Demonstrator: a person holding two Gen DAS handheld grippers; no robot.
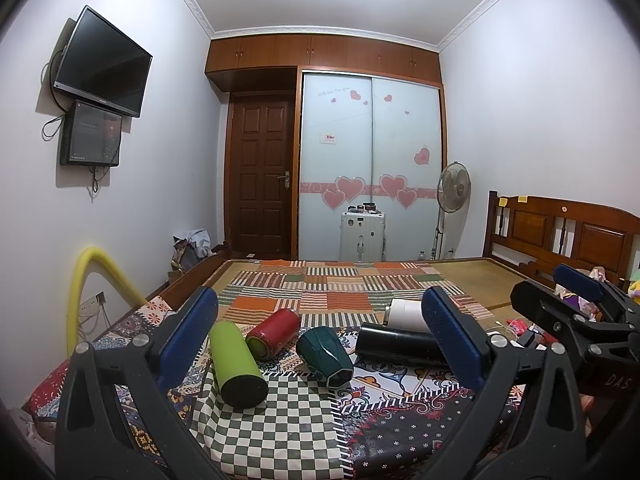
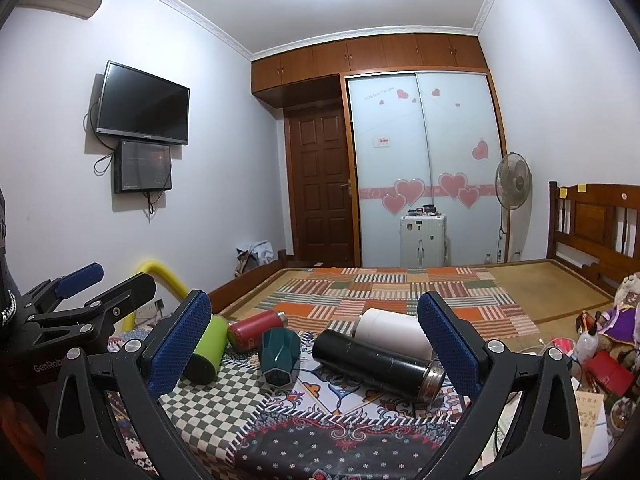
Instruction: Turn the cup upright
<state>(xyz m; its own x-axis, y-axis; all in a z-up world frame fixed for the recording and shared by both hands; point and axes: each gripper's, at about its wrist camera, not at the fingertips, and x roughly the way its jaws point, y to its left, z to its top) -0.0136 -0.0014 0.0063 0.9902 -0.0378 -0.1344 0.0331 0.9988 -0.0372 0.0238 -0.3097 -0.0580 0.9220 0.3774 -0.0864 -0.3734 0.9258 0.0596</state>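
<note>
left gripper (image 1: 320,334): we held its fingers apart, gripping nothing.
right gripper (image 2: 314,334): fingers apart, likewise unladen.
green cup (image 1: 237,364): lay toppled, 9 o'clock of teal cup (image 1: 326,356), perhaps touching red cup (image 1: 274,332).

My left tongs (image 1: 324,334) hang level with their 2 blue pads spread wide, gripping nothing. My right tongs (image 2: 314,332) sit just beside them, also gaping wide and holding nothing.

Five cups lying tipped over on the quilt (image 2: 400,292): green (image 2: 206,350), red (image 2: 254,330), teal (image 2: 280,356), black (image 2: 376,364), white (image 2: 394,332). Right gripper (image 2: 314,344) hangs wide open above them.
</note>
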